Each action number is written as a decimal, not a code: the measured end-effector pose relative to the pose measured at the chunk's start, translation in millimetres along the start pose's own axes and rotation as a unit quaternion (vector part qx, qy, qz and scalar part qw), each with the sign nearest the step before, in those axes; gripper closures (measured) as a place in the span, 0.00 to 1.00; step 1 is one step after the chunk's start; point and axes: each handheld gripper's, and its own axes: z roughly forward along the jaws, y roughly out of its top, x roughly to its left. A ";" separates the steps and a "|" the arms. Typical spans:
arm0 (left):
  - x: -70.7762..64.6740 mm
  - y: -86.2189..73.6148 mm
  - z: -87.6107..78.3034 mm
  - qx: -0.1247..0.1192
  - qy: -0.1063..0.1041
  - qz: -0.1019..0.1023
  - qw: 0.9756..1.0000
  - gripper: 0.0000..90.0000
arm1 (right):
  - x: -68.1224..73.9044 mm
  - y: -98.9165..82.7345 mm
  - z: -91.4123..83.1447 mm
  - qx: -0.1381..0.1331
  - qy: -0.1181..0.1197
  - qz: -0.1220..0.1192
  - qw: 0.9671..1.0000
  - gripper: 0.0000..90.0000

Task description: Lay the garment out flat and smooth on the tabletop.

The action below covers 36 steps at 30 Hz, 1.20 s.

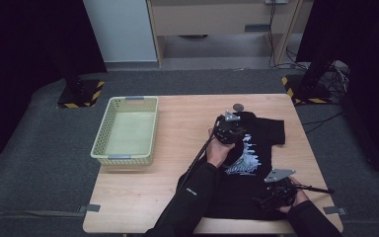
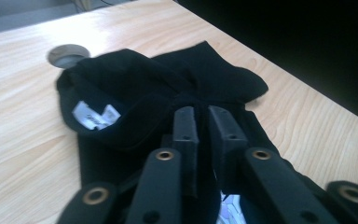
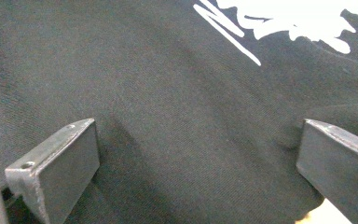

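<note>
Right claw (image 1: 275,193) at the near edge: jaws wide, resting on the black T-shirt (image 1: 256,143), gripping nothing, so that hem can drag. Shirt lies right of centre on the counter (image 1: 177,123). Farther out, left claw (image 2: 204,122) pinches a collar fold, jaws narrow; thin bite may slip. Basket (image 1: 126,129) sits far left.

The T-shirt (image 1: 256,148) is matt black cloth with a fine knit grain (close up it looks slightly fuzzy), carrying a smooth white print and a small white fabric label inside the collar. The tabletop (image 1: 177,128) is pale wood-grain, smooth with a soft sheen. The basket (image 1: 125,131) is pale yellow-green perforated plastic. The left tongs (image 2: 204,122) are matt black with brass-coloured rivets; the right tongs (image 3: 200,163) show dull, scuffed grey edges.
</note>
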 end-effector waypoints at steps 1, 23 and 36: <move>0.3 -0.9 1.6 0.001 0.000 0.003 1.000 0.88 | 0.0 0.0 0.0 0.000 0.000 0.000 1.000 0.00; 45.1 -15.3 -51.6 -0.030 0.056 -0.022 0.998 0.42 | -0.1 0.0 0.2 -0.001 0.000 -0.001 1.000 0.00; 58.8 -51.7 -28.7 0.054 0.077 -0.024 0.995 0.38 | 0.0 0.0 0.2 -0.001 0.001 0.000 1.000 0.00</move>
